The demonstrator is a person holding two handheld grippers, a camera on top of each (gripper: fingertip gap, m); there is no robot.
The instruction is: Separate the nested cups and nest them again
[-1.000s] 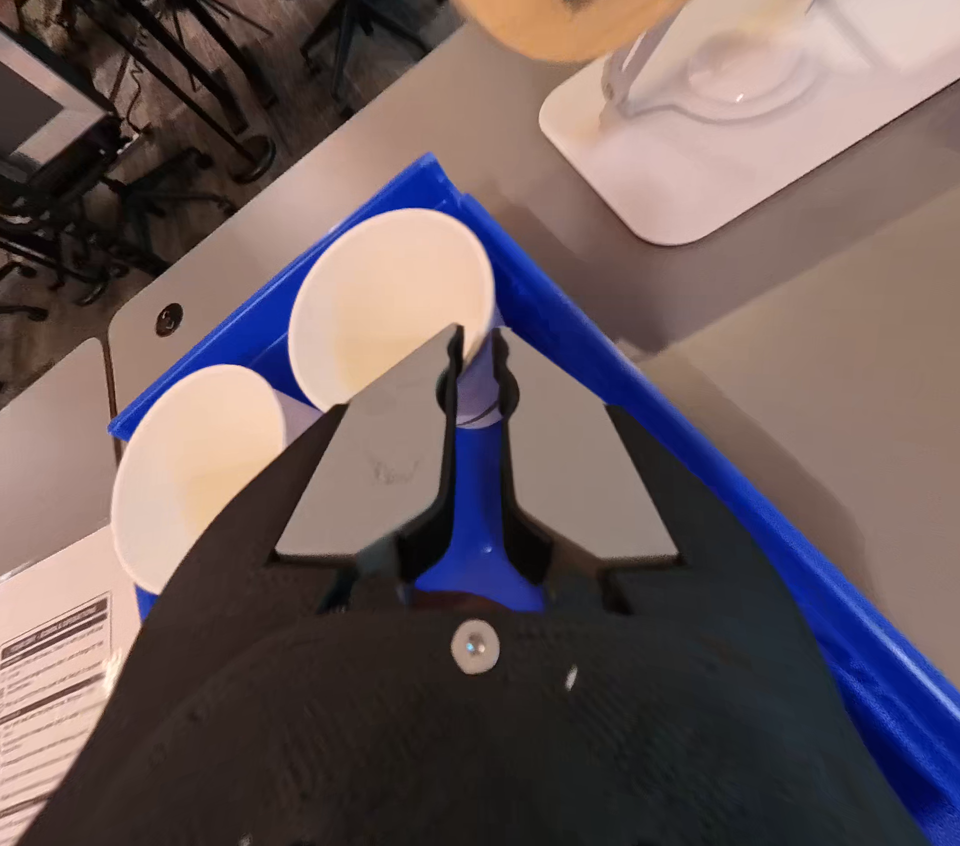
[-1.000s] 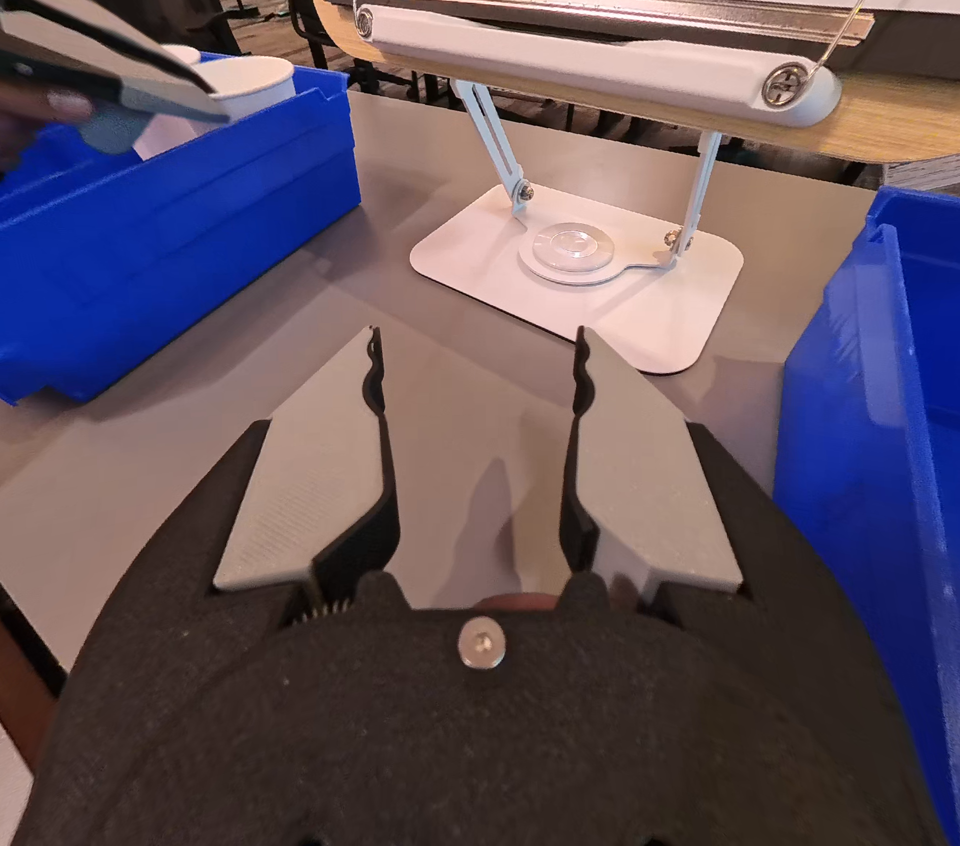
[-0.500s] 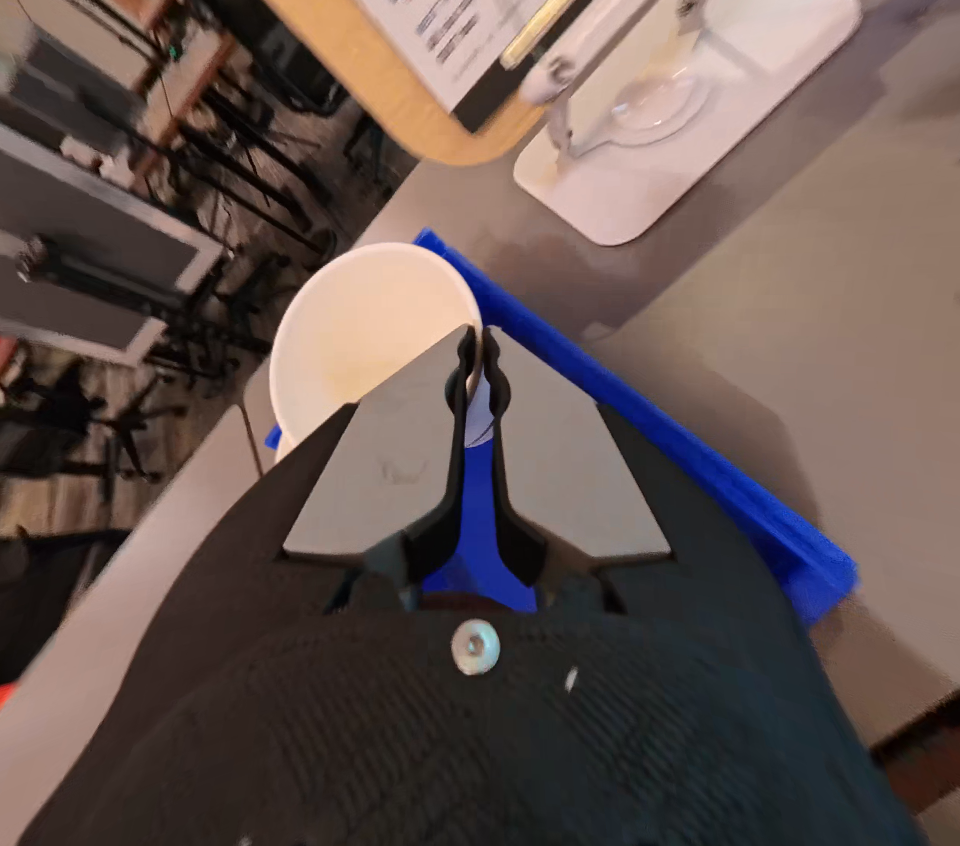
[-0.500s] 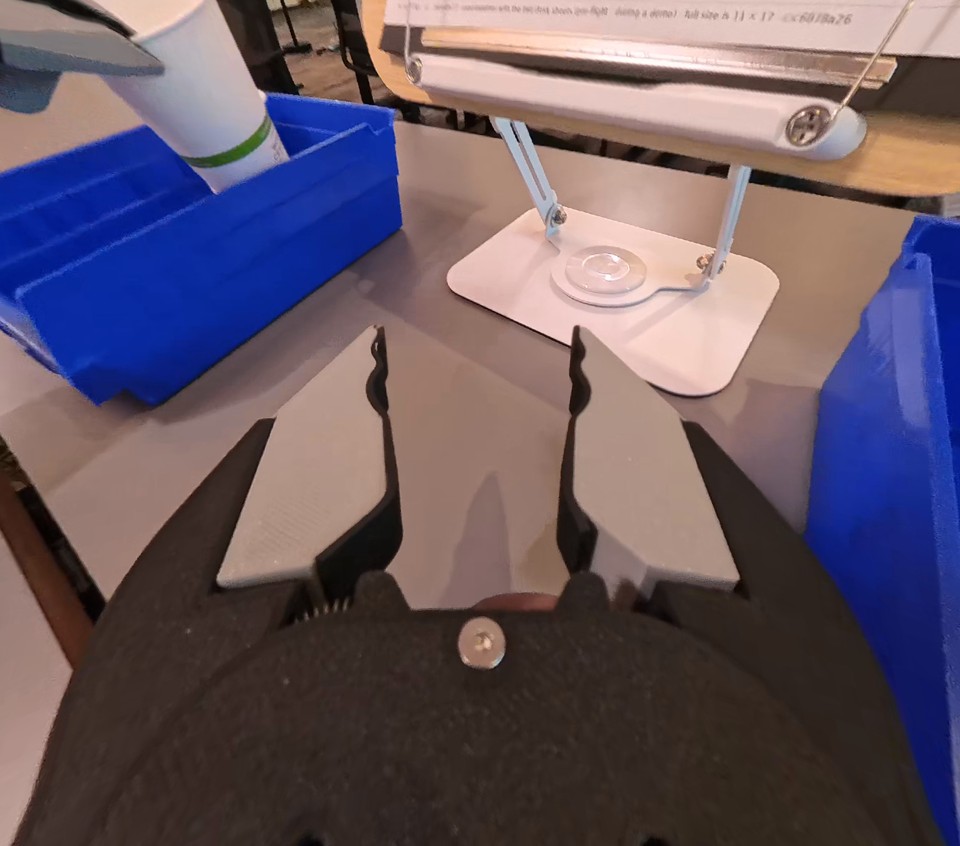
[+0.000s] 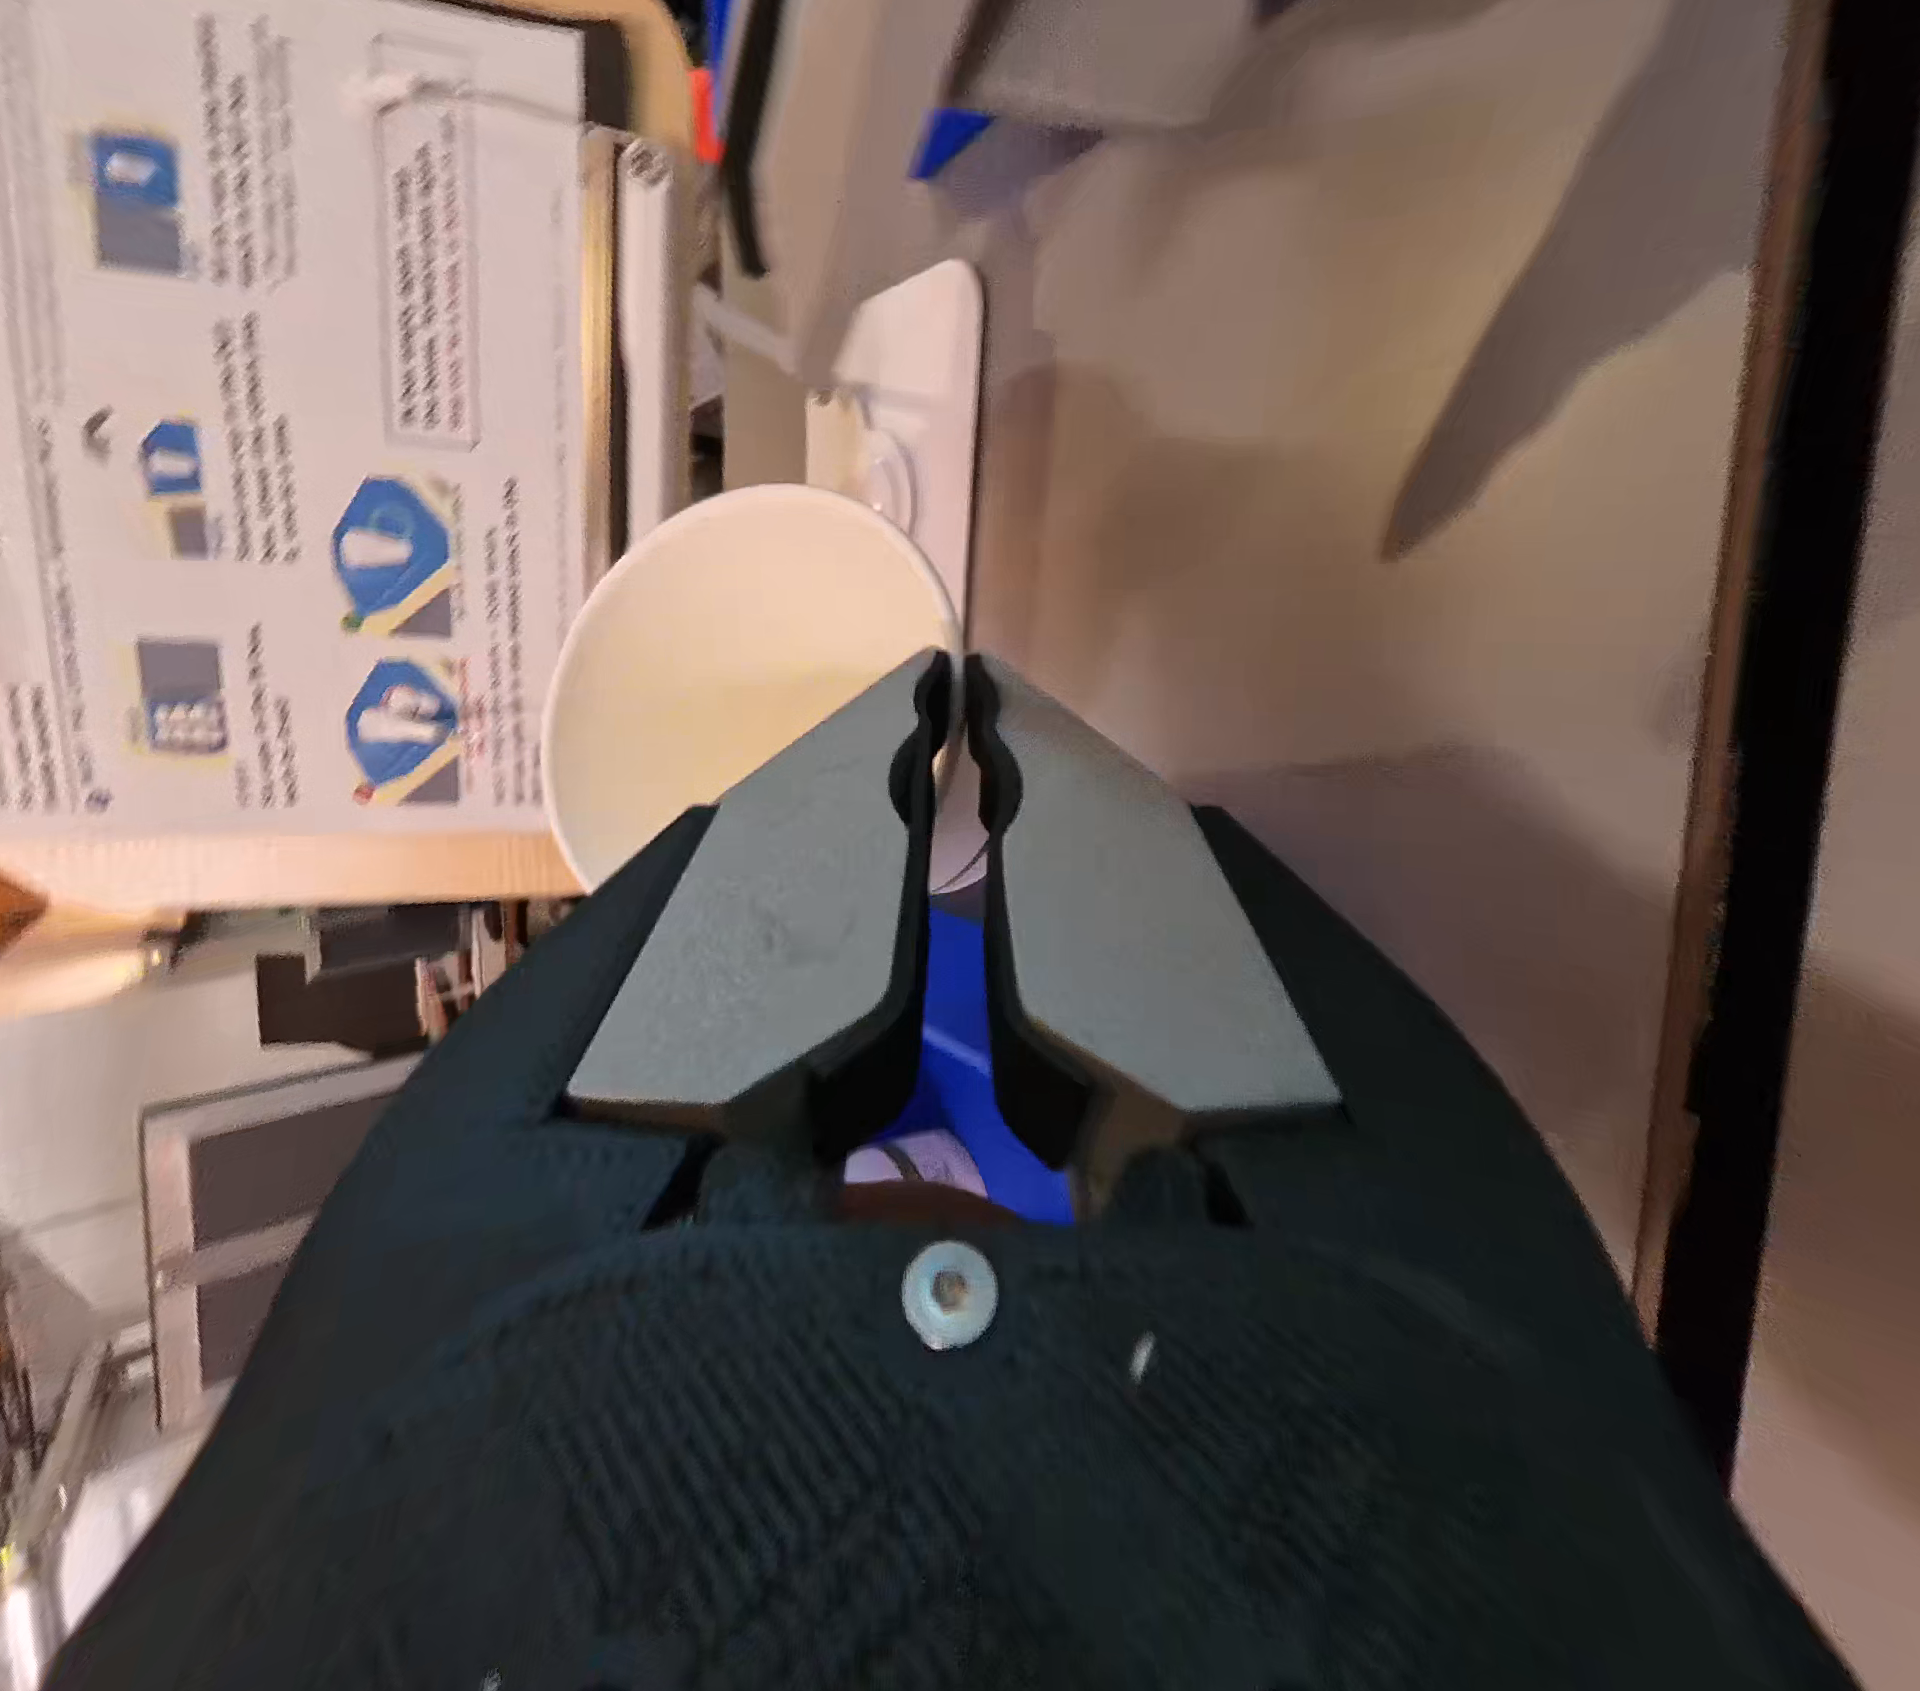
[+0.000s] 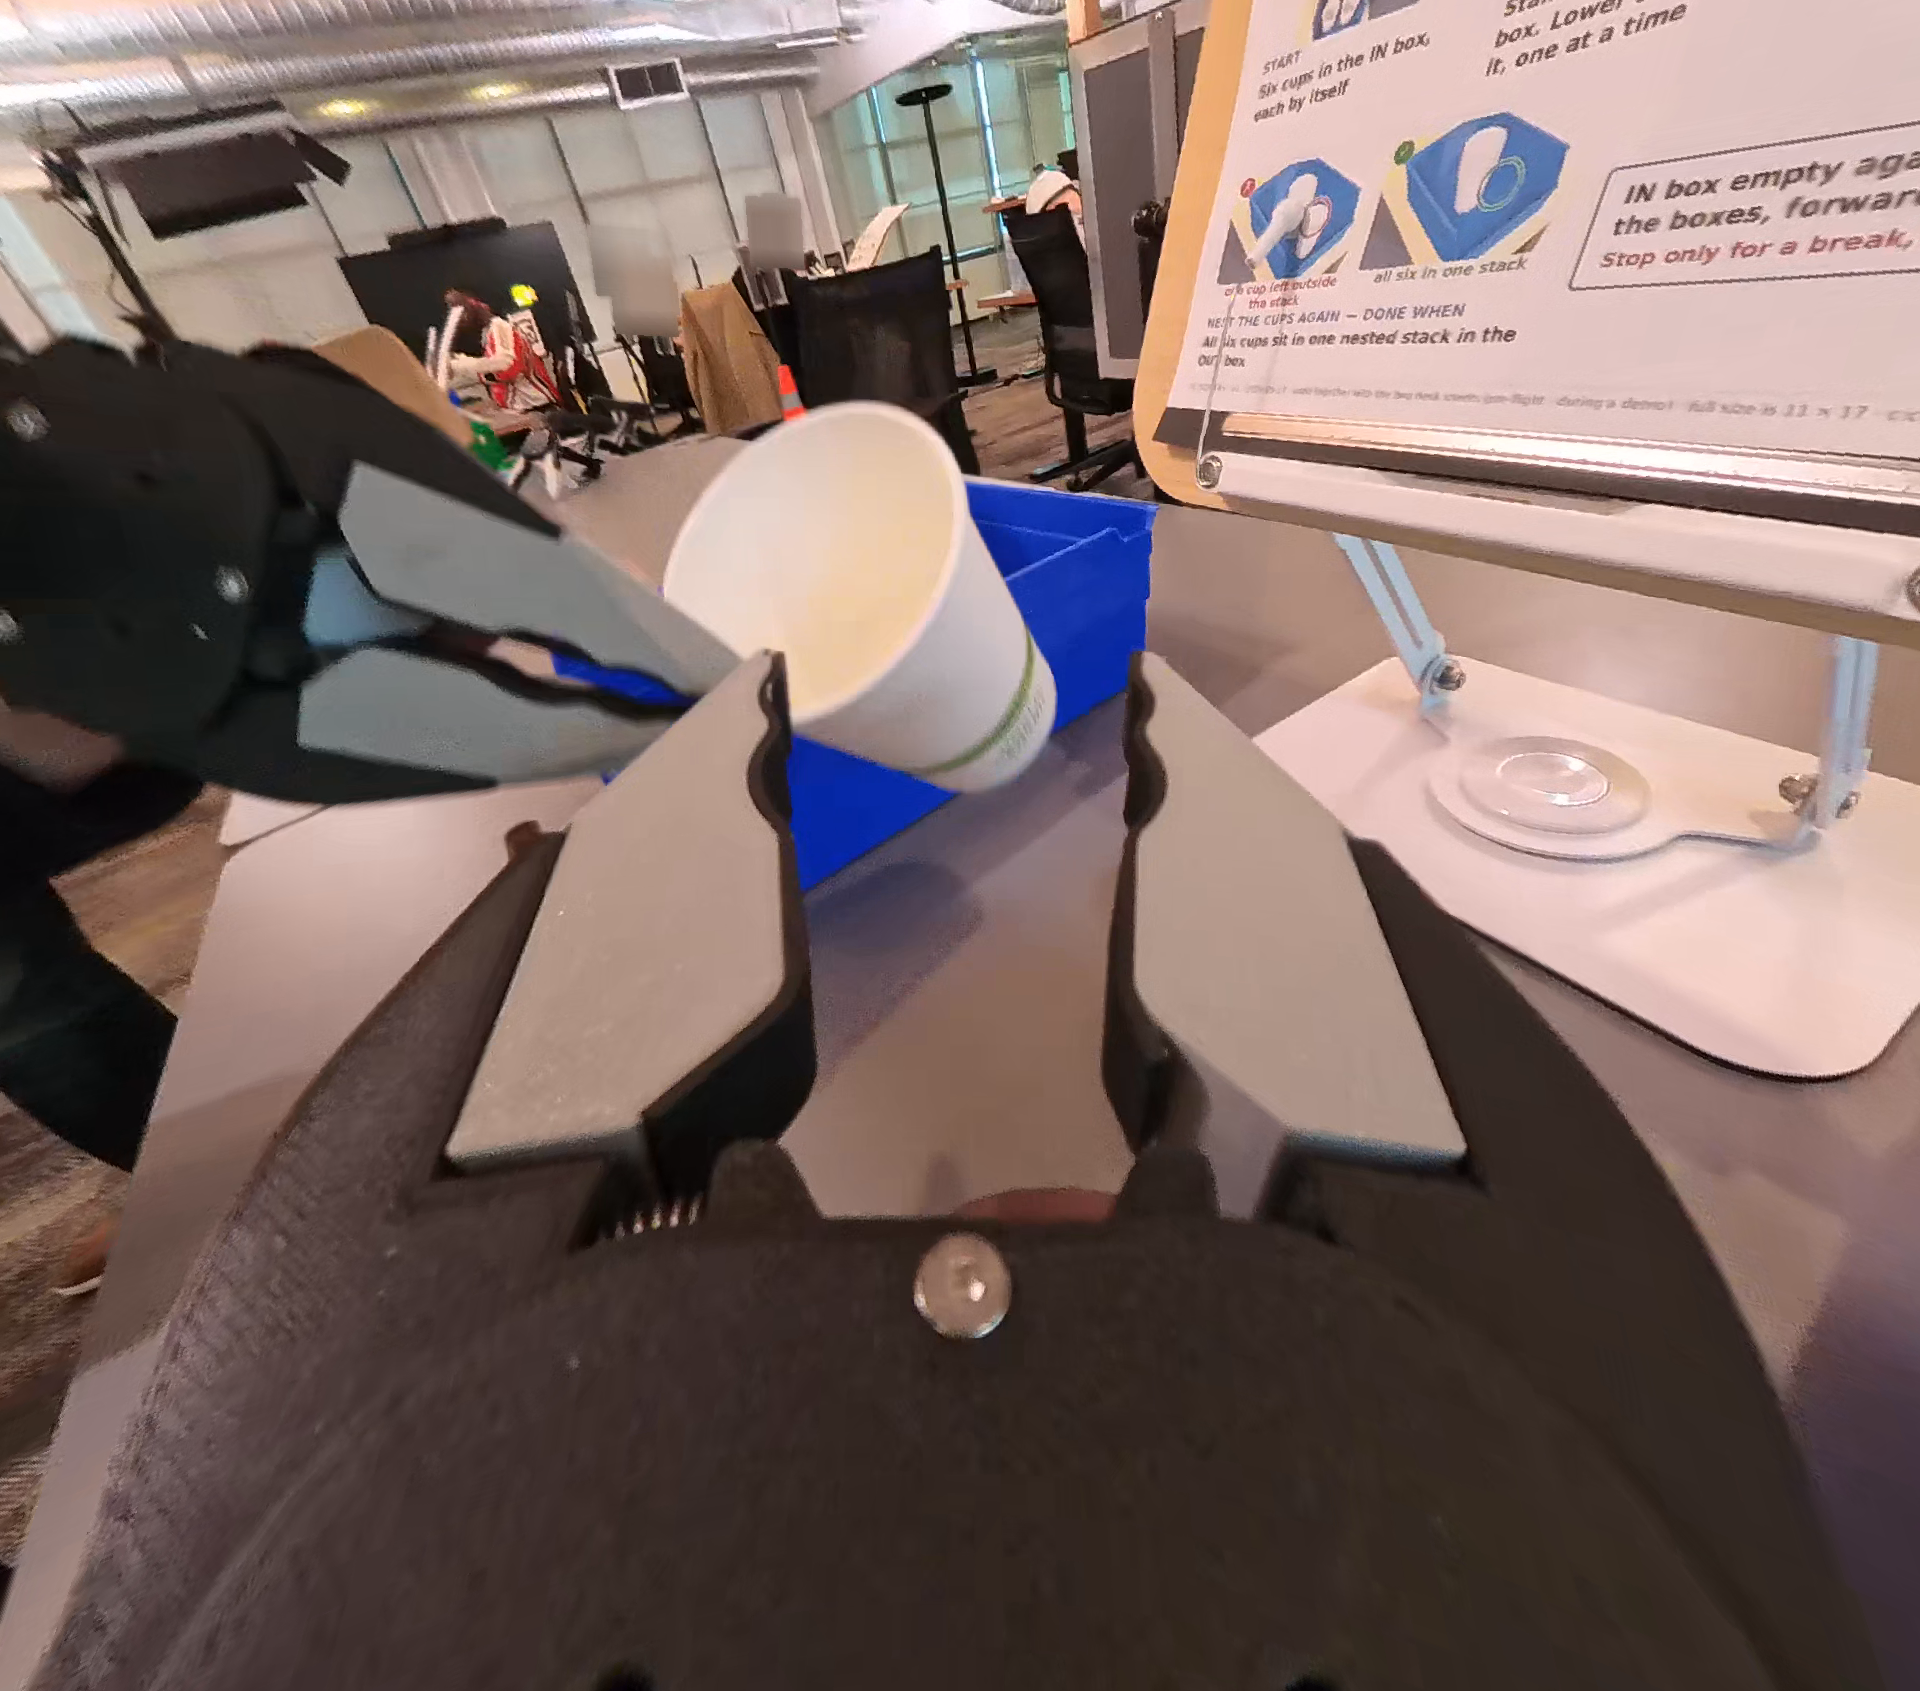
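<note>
The left gripper (image 5: pixel 954 675) has its jaws pinched nearly together on the thin rim wall of a white paper cup with a green band near its base (image 6: pixel 868 592), one finger inside the mouth and one outside. The cup hangs tilted in the air, mouth towards the right gripper's camera, above the near corner of the blue plastic bin (image 6: pixel 1049 602) on the grey table (image 6: pixel 935 935). The right gripper (image 6: pixel 951 706) sits low over the table with its jaws wide apart and nothing between them, the cup's base just ahead of them. The likeliest trouble is the grip itself: a pinch on a single paper wall may crease the rim or let the smooth, light cup pivot and slip, especially while it is tipped this far. If the right jaws close on the tapered body, too hard a squeeze would probably crush it out of round, which would spoil later nesting. The cup is smooth, conical and matte inside; the grey finger pads (image 6: pixel 644 903) are flat and hard with scalloped black edges; the bin looks rigid and glossy. A white metal document stand (image 6: pixel 1621 914) stands to the right.
</note>
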